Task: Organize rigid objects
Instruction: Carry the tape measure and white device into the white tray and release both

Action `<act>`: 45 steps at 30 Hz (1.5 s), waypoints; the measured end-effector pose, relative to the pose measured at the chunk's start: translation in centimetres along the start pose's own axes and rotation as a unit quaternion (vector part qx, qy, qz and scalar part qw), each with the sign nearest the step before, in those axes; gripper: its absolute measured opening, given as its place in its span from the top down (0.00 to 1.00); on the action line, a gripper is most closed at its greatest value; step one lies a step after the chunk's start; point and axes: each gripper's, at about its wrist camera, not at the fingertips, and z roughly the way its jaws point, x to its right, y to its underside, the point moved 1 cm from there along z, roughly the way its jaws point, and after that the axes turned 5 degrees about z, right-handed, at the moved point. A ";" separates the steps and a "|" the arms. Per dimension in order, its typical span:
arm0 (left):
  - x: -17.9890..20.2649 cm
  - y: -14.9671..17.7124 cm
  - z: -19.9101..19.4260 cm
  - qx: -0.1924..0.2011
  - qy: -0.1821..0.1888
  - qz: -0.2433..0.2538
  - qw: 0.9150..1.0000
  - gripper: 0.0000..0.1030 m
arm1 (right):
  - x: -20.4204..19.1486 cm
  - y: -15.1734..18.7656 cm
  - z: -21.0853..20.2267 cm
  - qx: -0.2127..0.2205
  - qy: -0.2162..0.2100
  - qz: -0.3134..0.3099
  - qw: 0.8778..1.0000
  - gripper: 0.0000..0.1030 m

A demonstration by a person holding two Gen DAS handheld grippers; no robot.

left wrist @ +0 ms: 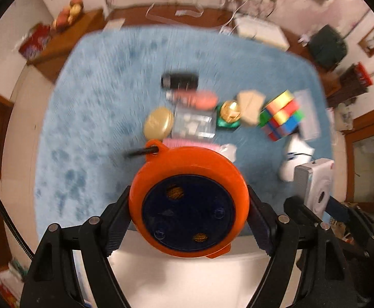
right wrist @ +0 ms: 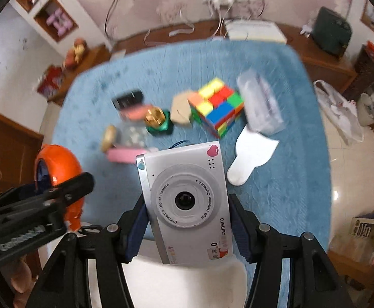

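**Both grippers hold a load above the blue rug**

Your left gripper [left wrist: 189, 223] has its jaws spread wide and pressed against the two sides of a round orange disc [left wrist: 189, 202] with a dark blue centre, held clear of the blue rug [left wrist: 97, 107]. A black cord sticks out from the small tab on the disc's far edge.

Your right gripper [right wrist: 187, 228] is about half open and clamps a silver toy camera [right wrist: 184, 200], lens facing the view, pink heart sticker at its top corner. In the right wrist view the left gripper and its orange disc appear at the left edge, just beside the toy camera.

The rest lies on the rug beyond both grippers, blurred: a coloured puzzle cube [right wrist: 216, 107], a tan block [right wrist: 180, 110] touching its left side, a gold and green piece [right wrist: 158, 122], a clear box [left wrist: 194, 124], a beige oval [left wrist: 158, 123], a pink bar [right wrist: 125, 155], a black item [left wrist: 180, 80], a white flat piece [right wrist: 251, 159] and a clear bag [right wrist: 261, 105].
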 end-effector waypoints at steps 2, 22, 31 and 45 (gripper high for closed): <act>0.1 0.6 -2.4 0.024 0.010 0.016 1.000 0.20 | -0.4 1.4 -2.2 0.008 -0.008 0.008 1.000 0.42; 0.6 15.9 -0.3 0.040 0.007 0.235 0.971 0.20 | -3.4 19.4 2.3 -0.045 0.059 0.021 0.997 0.42; 1.5 18.0 5.2 0.011 -0.032 0.297 0.954 0.20 | -2.0 21.4 6.7 -0.076 0.078 0.038 0.993 0.42; 1.5 17.1 7.9 -0.076 0.016 0.257 0.963 0.15 | -1.7 21.9 5.7 -0.053 0.074 0.007 0.996 0.24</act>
